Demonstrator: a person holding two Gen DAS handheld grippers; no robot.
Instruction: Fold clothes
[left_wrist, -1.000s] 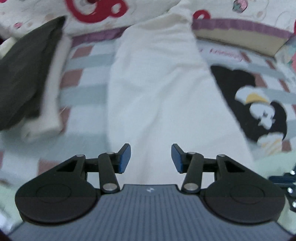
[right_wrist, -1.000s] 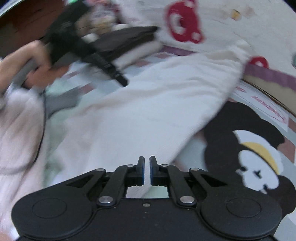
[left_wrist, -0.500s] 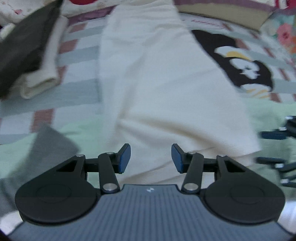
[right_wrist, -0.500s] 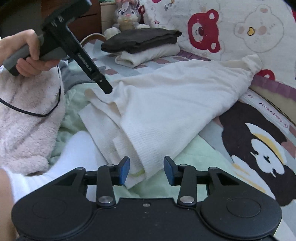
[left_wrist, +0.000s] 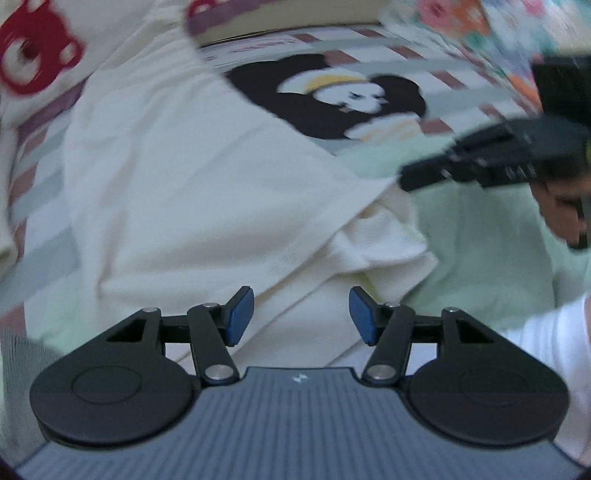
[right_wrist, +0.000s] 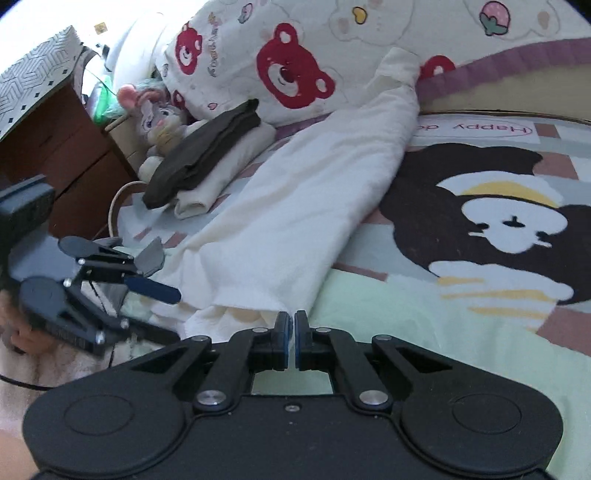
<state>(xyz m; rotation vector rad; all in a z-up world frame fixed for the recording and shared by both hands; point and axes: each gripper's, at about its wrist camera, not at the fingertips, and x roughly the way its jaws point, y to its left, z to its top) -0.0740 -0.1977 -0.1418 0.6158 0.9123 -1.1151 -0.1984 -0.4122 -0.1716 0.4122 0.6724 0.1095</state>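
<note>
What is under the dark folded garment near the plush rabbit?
The dark garment lies on a cream folded garment, whose right edge and near end show; the rest is covered.

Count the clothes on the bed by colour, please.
Cream: 2, the long garment laid out and a folded one by the pillow.
Dark: 1, folded on top of that one.
Total: 3.

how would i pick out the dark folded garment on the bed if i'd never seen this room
Start at the red-bear pillow at the head of the bed. Just below it lies a small stack beside a grey stuffed bunny. The dark folded garment tops that stack, the only near-black cloth, resting on a cream folded piece.
</note>
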